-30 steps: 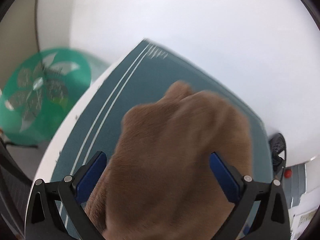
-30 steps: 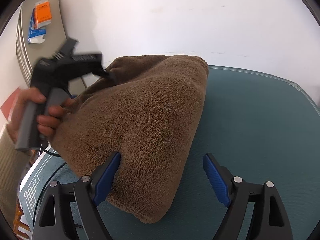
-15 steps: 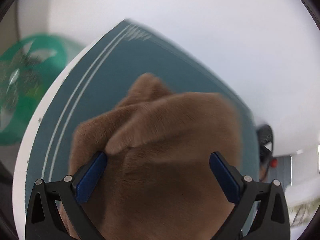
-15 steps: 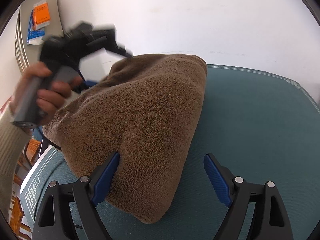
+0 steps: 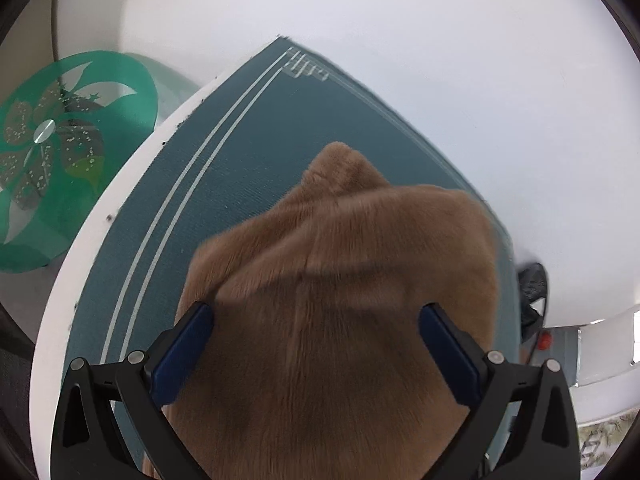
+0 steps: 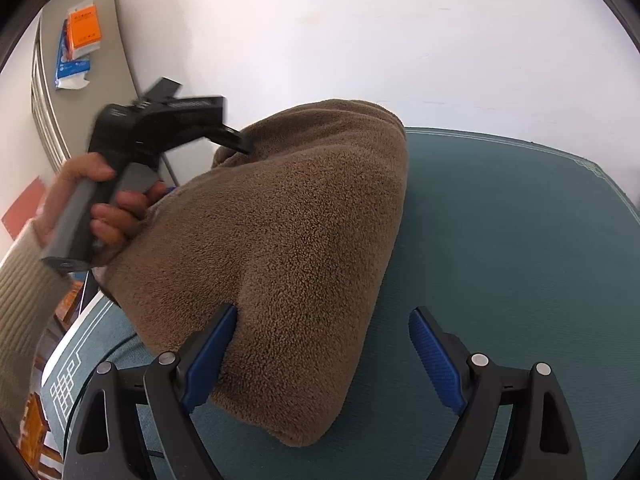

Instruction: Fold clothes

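Right wrist view, brown fleece garment (image 6: 288,248) bunched on teal tabletop (image 6: 520,240), bare mat rightward, right hand-held gripper (image 6: 320,352) and left hand-held gripper (image 5: 316,344) both spread wide, gripping nothing.

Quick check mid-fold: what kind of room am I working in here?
Probably a home or small office: a table with a teal mat against a plain white wall, a green glass side table, and a radiator.

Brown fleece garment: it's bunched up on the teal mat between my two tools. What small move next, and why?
Probably shut the left tool on the fold between its open jaws. The brown fleece garment sits humped on the teal mat, not flat. The right tool is open too, with only the hem's edge against its left finger, so nothing grips the cloth yet.
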